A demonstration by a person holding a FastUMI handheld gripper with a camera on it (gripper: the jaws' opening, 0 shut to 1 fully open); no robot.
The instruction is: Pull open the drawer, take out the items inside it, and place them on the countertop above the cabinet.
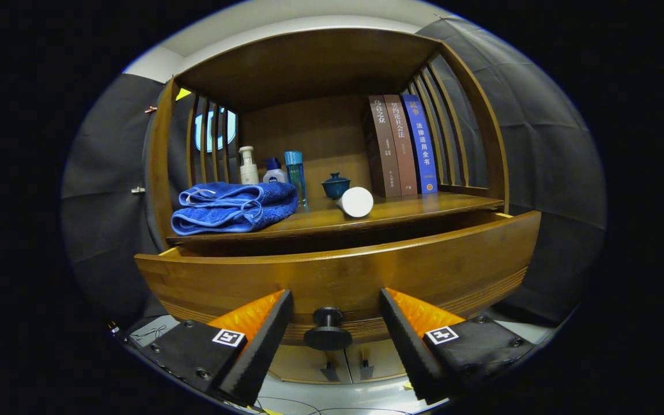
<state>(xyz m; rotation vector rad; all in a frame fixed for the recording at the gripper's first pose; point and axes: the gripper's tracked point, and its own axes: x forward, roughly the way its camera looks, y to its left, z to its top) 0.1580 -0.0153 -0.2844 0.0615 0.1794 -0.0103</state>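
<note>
We list the countertop [424, 204]: towel [234, 207] left; behind it pump bottle [248, 167], jar [275, 172], tall bottle [295, 176]; lidded cup [335, 185] centre, tube [356, 202] lying before it; three books [402, 144] upright at right. Below, drawer [338, 276] pulled out, its knob [327, 329] between the spread jaws of the gripper [335, 337], untouched.

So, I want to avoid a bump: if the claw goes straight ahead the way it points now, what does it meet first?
Most likely the round black knob on the brown wooden drawer front. The open claw has it between its fingers, apparently untouched, though depth is hard to judge.
</note>
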